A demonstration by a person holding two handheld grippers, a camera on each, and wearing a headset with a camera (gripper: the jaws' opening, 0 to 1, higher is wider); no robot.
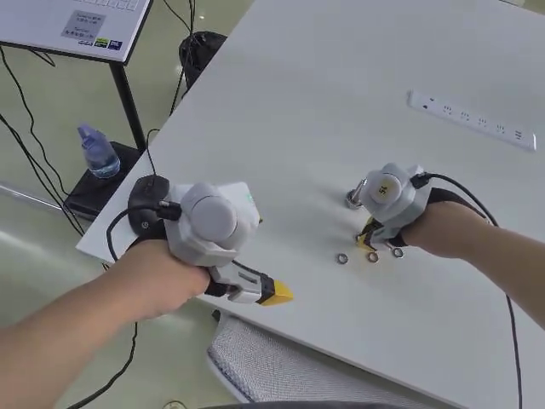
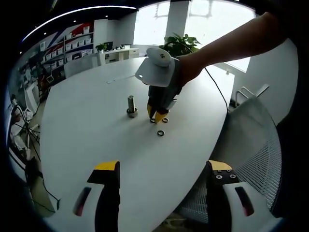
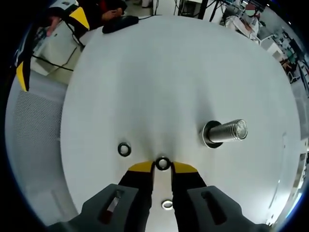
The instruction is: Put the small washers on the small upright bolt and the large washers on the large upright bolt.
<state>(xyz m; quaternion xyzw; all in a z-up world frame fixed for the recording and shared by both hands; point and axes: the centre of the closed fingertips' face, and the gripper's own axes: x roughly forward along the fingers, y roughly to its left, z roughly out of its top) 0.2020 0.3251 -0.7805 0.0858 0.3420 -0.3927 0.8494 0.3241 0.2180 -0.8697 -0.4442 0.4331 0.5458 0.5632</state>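
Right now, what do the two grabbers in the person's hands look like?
Both the left gripper and the right gripper are pale grey with rounded tops, dark jaws tipped yellow and a black cable. The right one wears a round yellowish sticker.

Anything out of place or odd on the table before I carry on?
Nothing stands out. The bolt stands upright, and three washers lie flat on the table near it, one at the tips of the right gripper. Nothing looks spilled or damaged.

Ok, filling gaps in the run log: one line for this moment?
left hand-held gripper open | right hand-held gripper tips flanking washer, grip unclear | loose washers on table | bolt upright
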